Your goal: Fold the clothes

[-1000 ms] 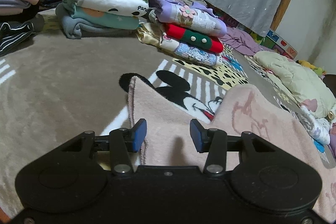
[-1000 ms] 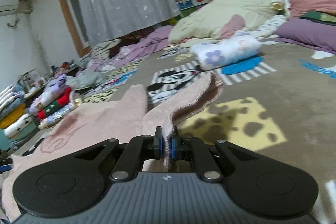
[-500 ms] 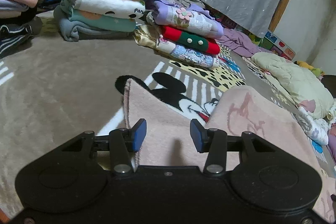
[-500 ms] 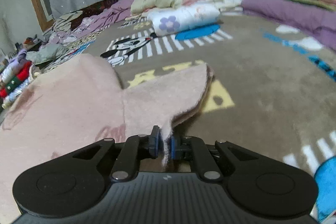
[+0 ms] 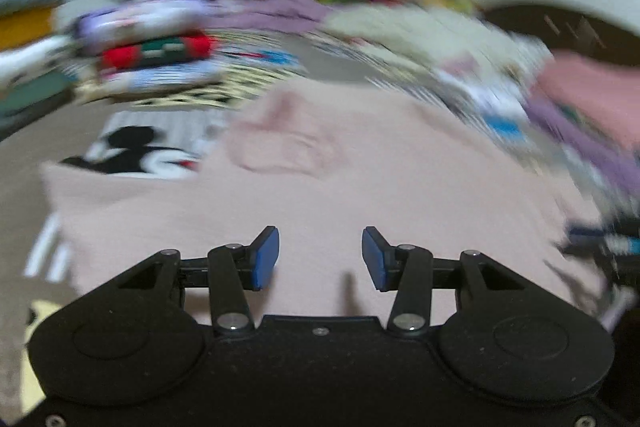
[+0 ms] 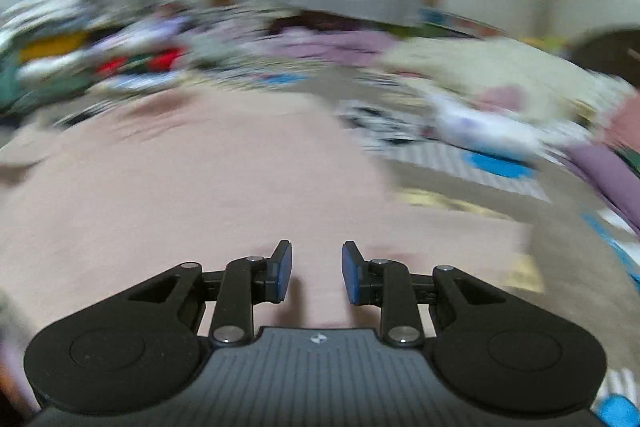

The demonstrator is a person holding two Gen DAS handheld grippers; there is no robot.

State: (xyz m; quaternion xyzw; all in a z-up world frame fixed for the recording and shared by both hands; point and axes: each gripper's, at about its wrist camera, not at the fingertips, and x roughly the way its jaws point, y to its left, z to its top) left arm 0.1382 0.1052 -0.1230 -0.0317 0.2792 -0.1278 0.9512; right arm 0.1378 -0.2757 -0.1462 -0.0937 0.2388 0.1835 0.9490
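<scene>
A: Status on the pink garment (image 5: 360, 183)?

B: Lying spread on the cartoon-print rug (image 6: 568, 267), filling the near field of both wrist views. Faint print shows on its far half.

A: Grippers?

B: Right gripper (image 6: 316, 273) has let go. Half a second ago it was pinching the garment's edge, a flap lifted off the rug; now its blue pads are parted with nothing between them, over flat cloth. Left gripper (image 5: 320, 257) is parted and empty too, same as before, over the garment's near part.

A: So the flap was laid down?

B: Looks like it: no raised flap in either view now. Both frames are motion-smeared, so both tools swung hard. Can't tell how many folds are in.

A: Surroundings?

B: Stacks of folded clothes (image 5: 156, 55) beyond the garment, far left.
</scene>
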